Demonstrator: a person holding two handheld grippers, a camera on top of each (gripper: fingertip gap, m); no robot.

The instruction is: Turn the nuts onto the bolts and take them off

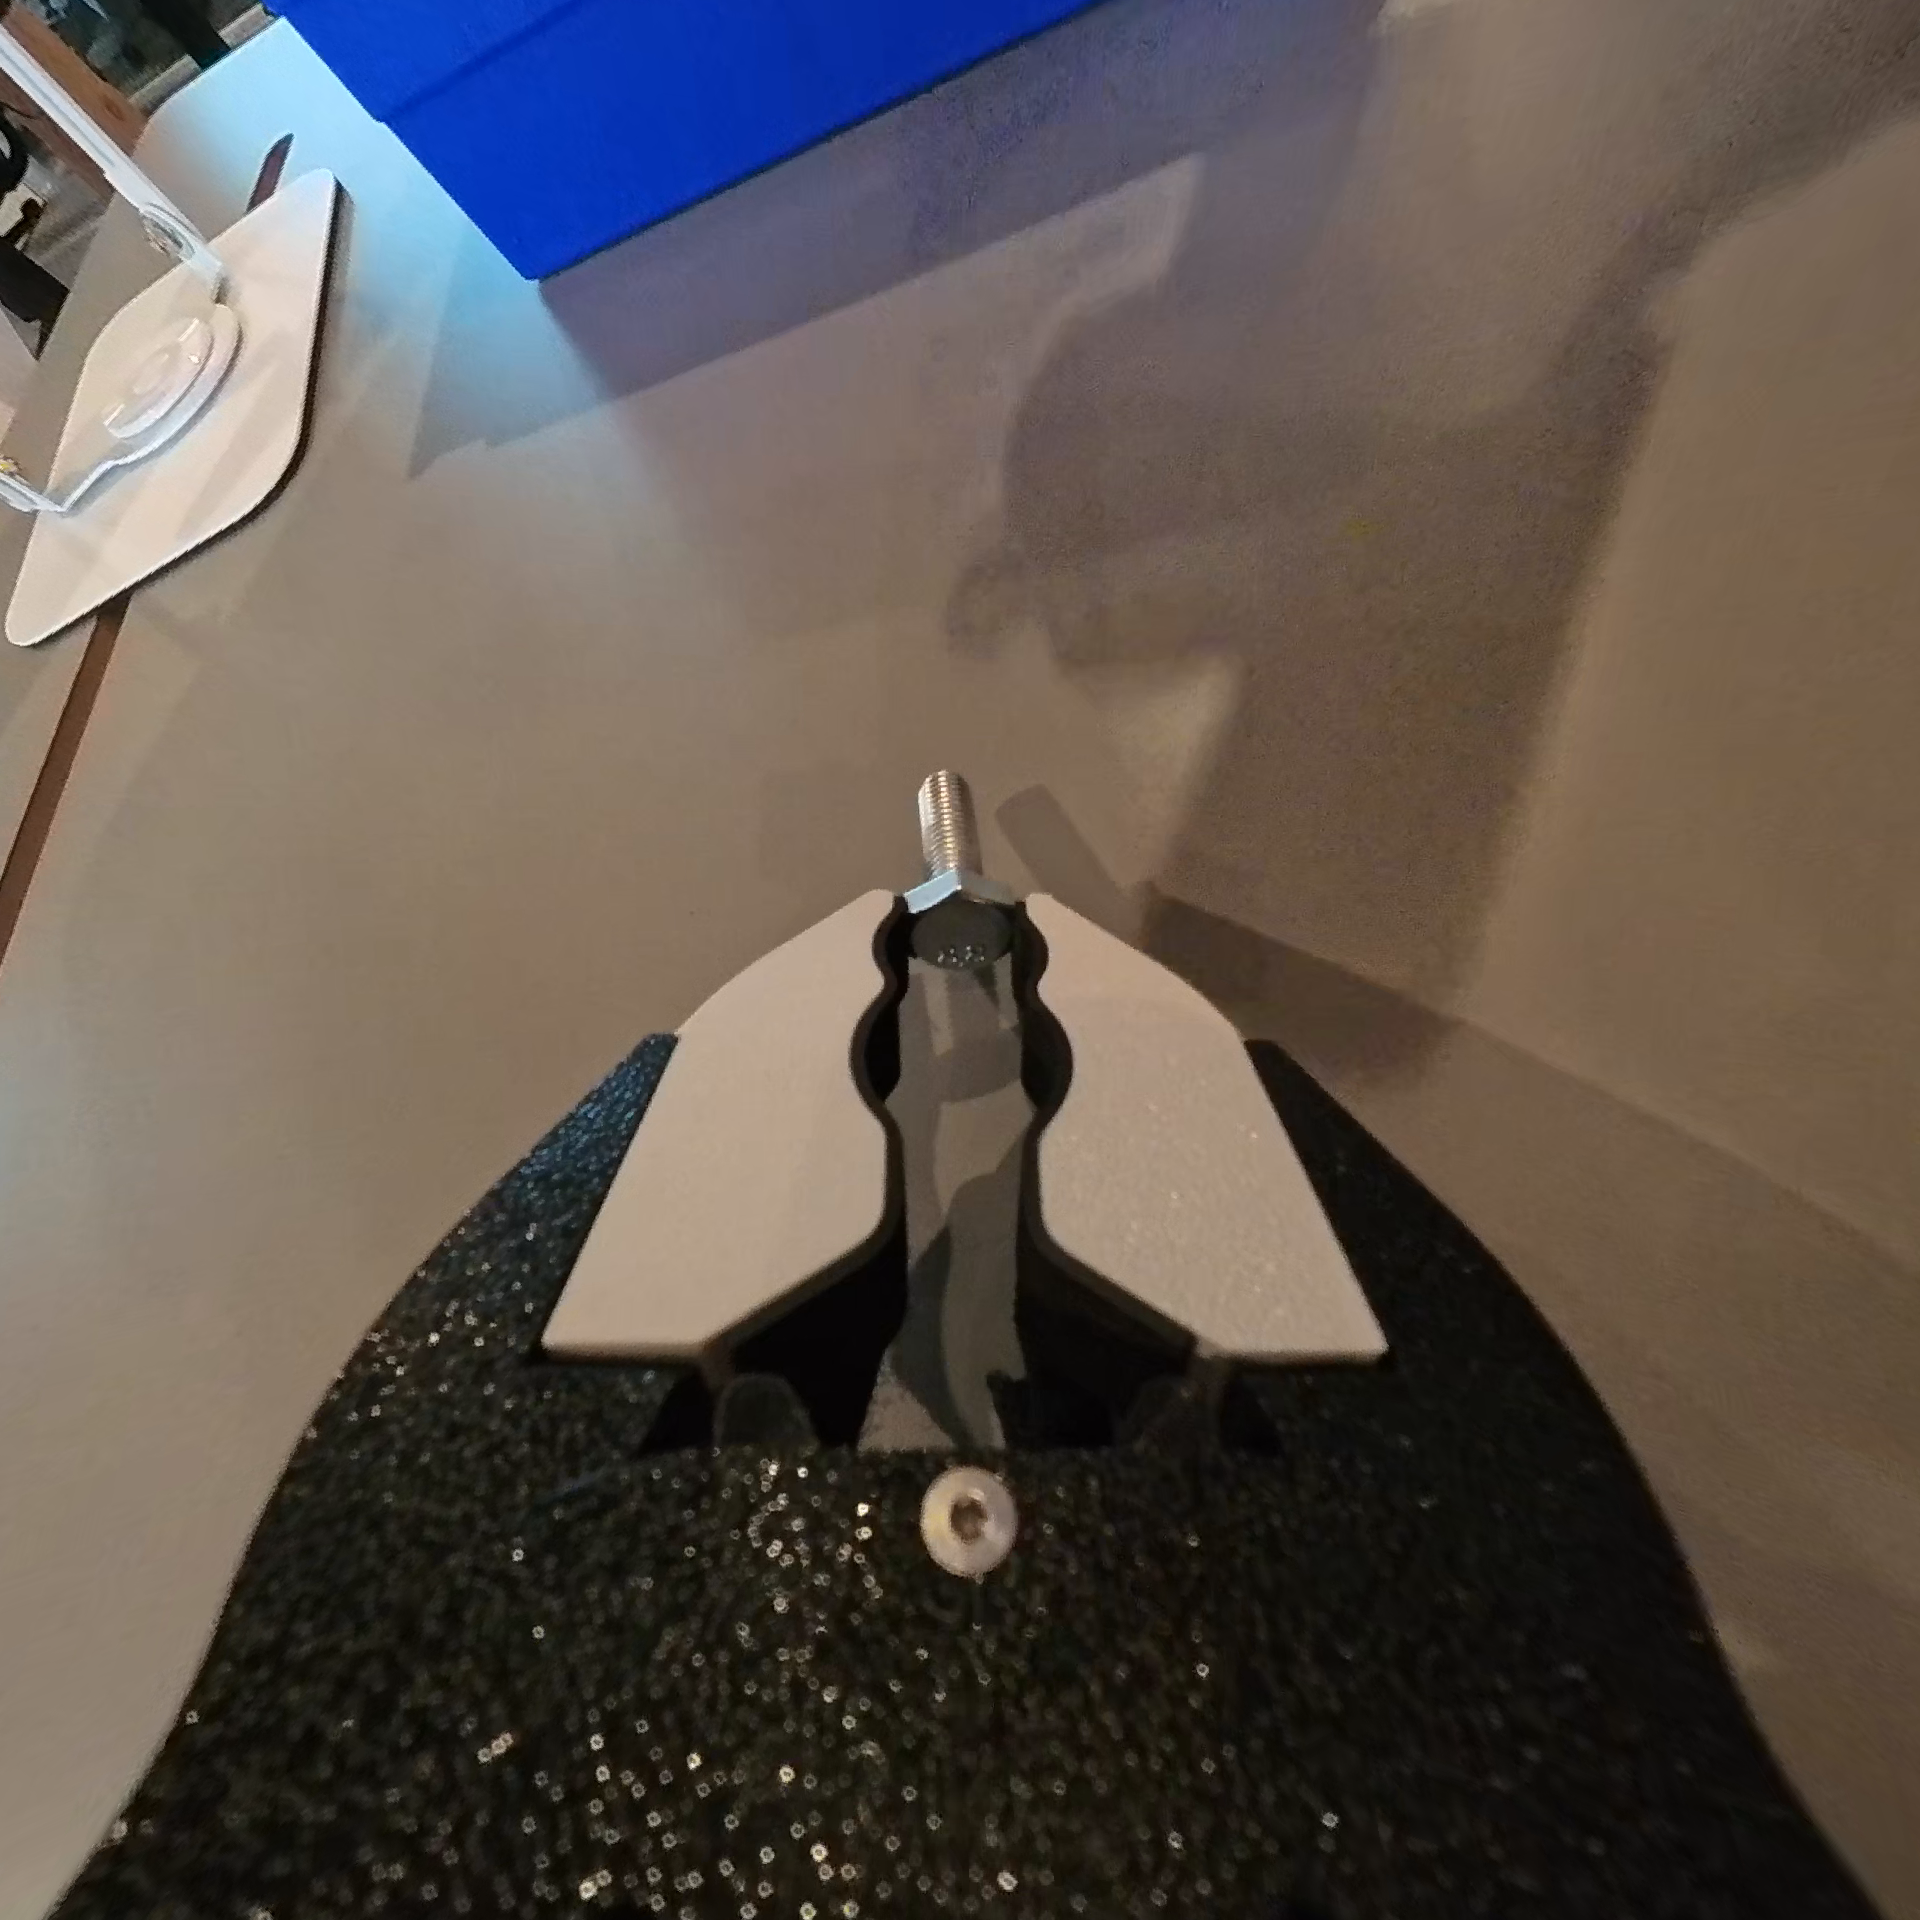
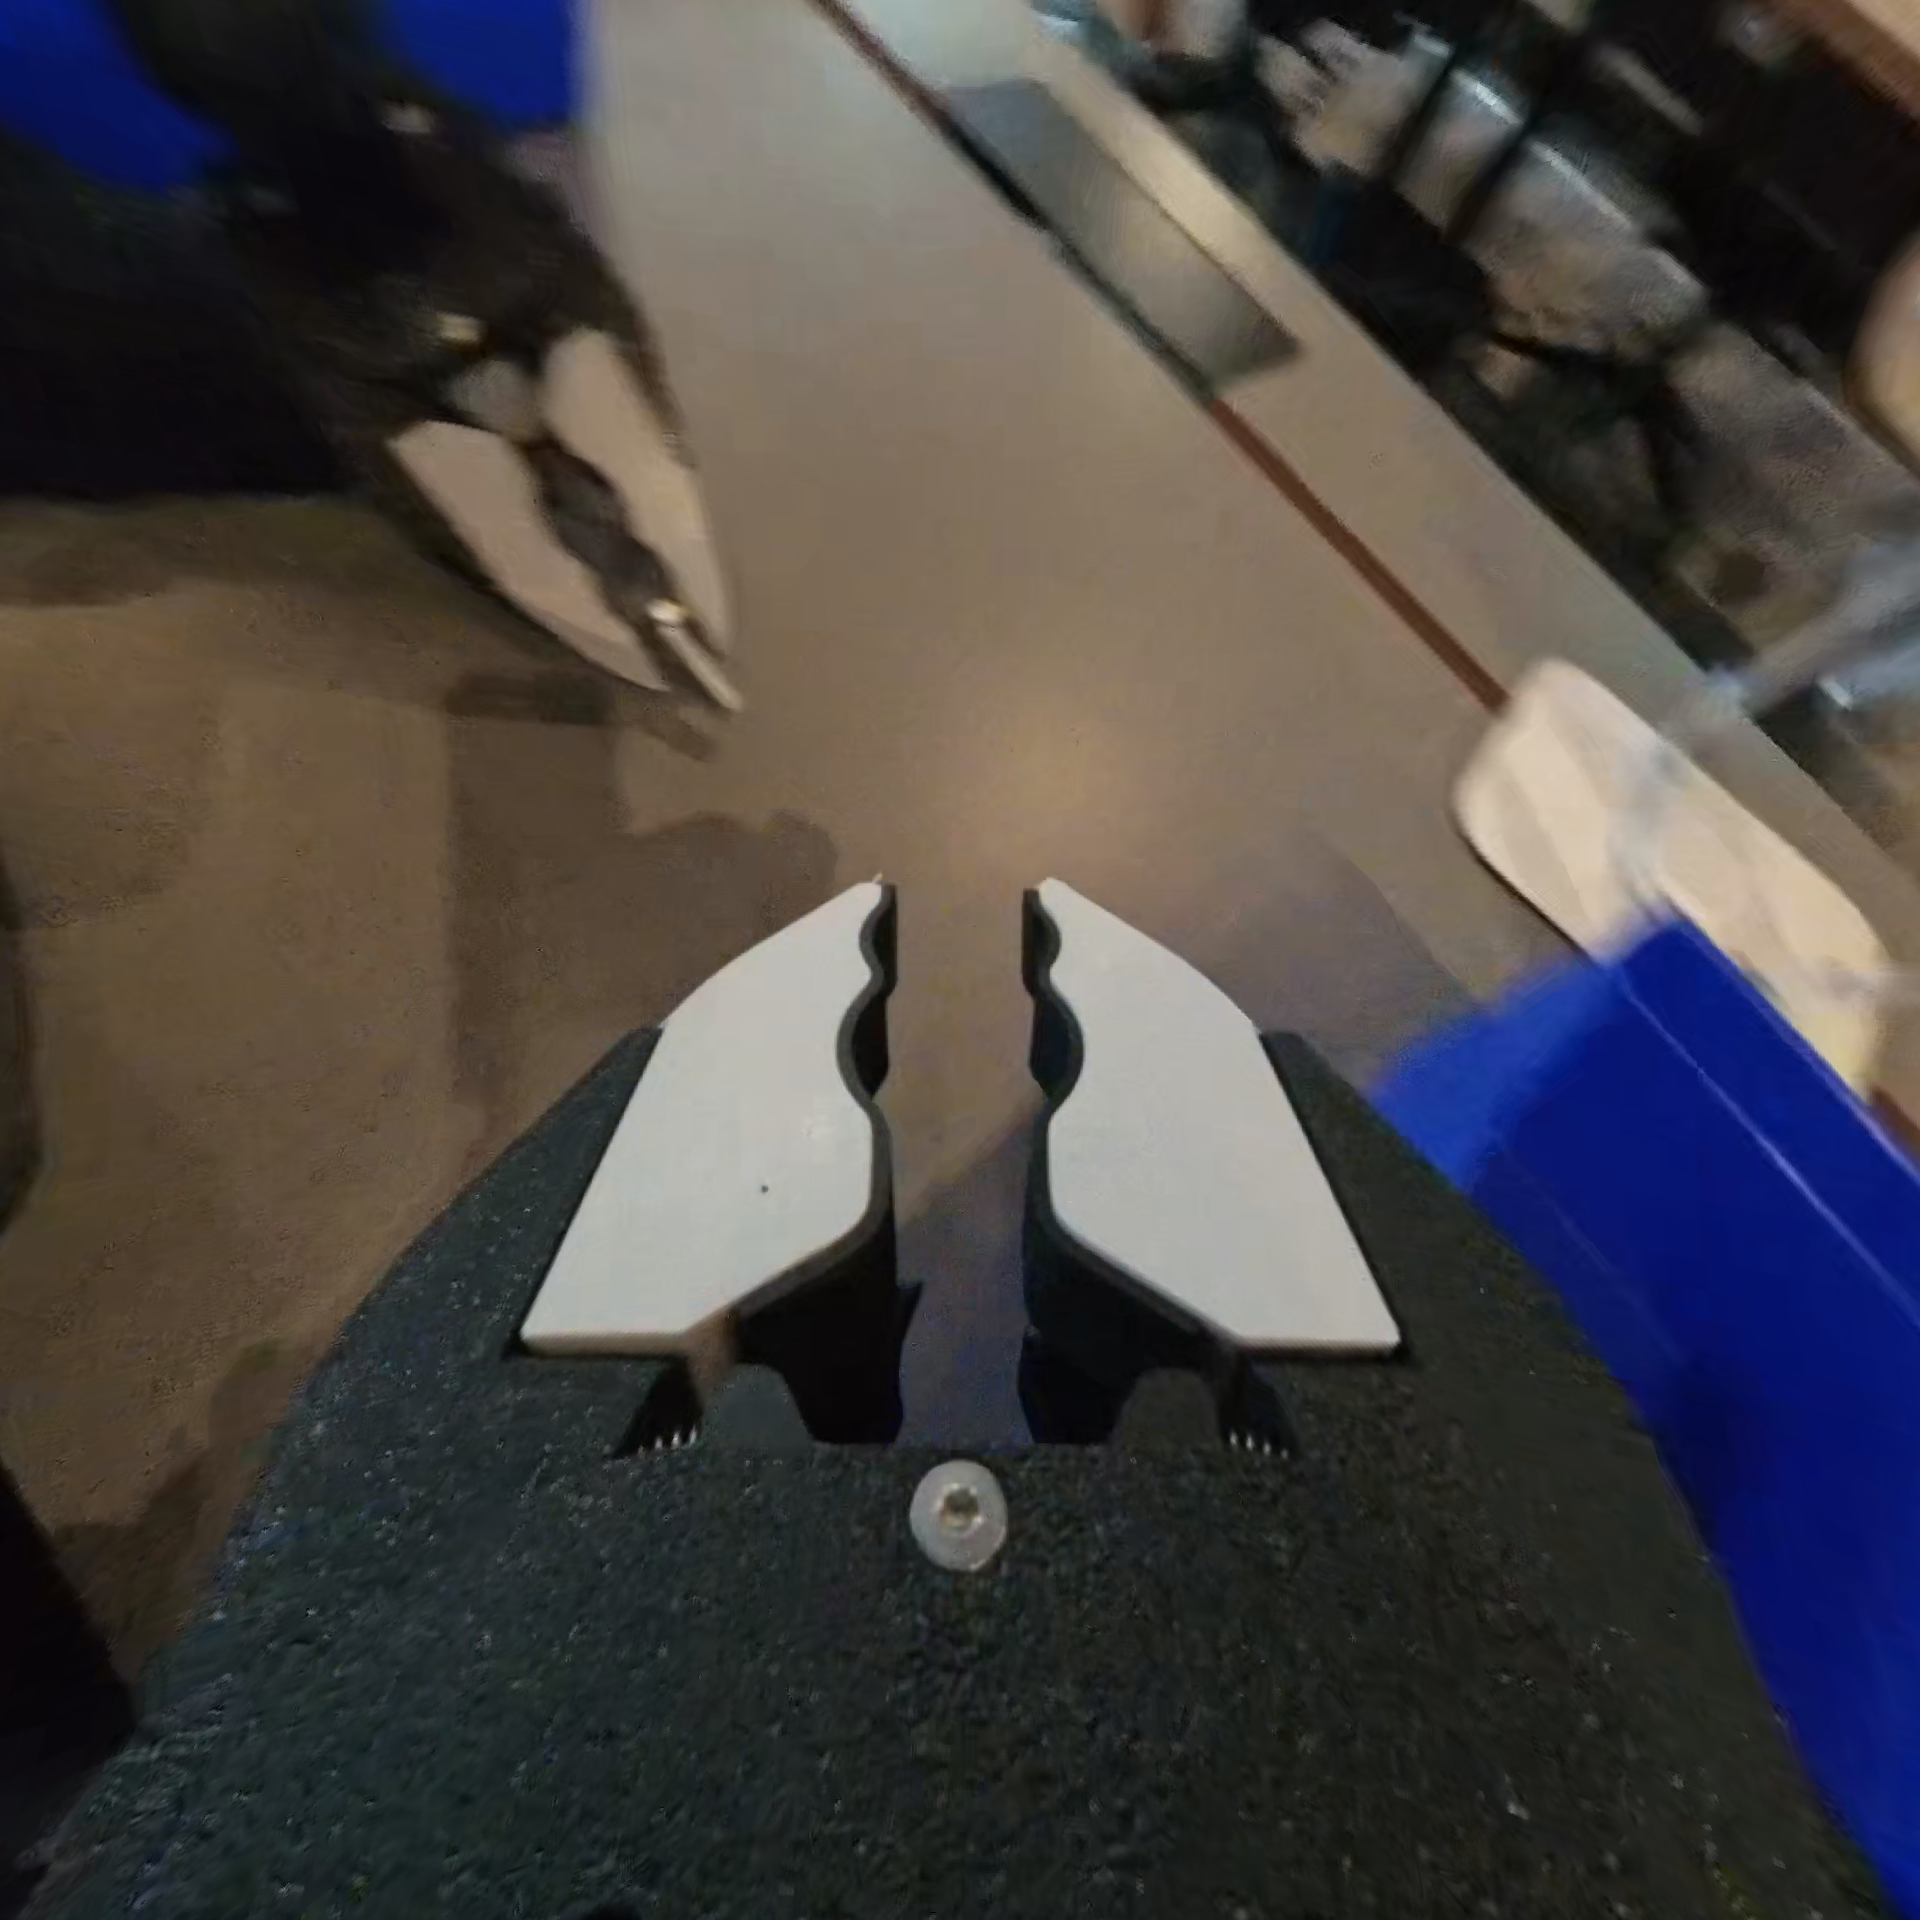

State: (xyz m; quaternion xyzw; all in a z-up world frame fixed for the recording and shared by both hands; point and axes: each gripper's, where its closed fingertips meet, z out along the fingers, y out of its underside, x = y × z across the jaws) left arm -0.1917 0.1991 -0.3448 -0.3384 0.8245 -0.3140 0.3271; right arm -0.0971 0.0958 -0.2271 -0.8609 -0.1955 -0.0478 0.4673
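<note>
My left gripper (image 1: 958, 902) is shut on the hex head of a silver bolt (image 1: 943, 821). The threaded shank points forward past the fingertips, above the grey table (image 1: 468, 883). No nut shows on the bolt or on the table. My right gripper (image 2: 958, 894) is open with a narrow gap between its fingers, and nothing is in it. In the blurred right wrist view the left gripper (image 2: 696, 681) hangs at the upper left, with a small silvery piece (image 2: 665, 615) between its fingers.
A blue box (image 1: 727, 125) stands at the back of the table and also shows close to the right gripper's right side (image 2: 1683, 1195). A white flat stand base (image 1: 197, 416) lies at the table's left edge and also shows in the right wrist view (image 2: 1621, 831). Left tips to right tips: about 20 cm.
</note>
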